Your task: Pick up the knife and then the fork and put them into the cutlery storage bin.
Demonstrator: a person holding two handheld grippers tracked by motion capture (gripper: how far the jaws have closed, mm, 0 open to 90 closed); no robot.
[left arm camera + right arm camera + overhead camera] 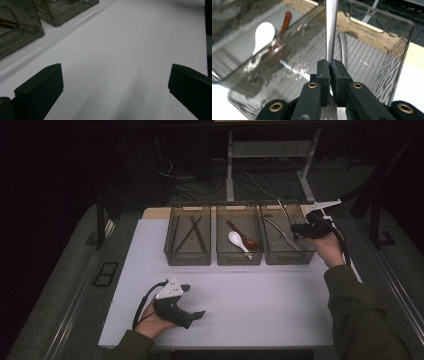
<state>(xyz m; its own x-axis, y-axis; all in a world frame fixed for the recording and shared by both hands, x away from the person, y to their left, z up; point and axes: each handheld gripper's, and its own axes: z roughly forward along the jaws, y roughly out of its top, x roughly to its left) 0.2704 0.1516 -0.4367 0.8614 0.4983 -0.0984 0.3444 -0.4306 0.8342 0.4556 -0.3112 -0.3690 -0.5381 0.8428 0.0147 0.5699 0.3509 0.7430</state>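
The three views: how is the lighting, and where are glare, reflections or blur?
High view: dim, dark surroundings, only the white table bright. Left gripper view: soft shadow on the table between the open jaws of the left gripper; bins at top left slightly blurred. Right gripper view: bright reflections on the clear bin wall; the right gripper clamps a metal utensil, sharp nearby.

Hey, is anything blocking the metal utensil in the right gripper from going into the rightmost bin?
Nothing visible does. The right gripper holds the metal utensil above the rightmost bin, which is open-topped and holds just one other metal utensil.
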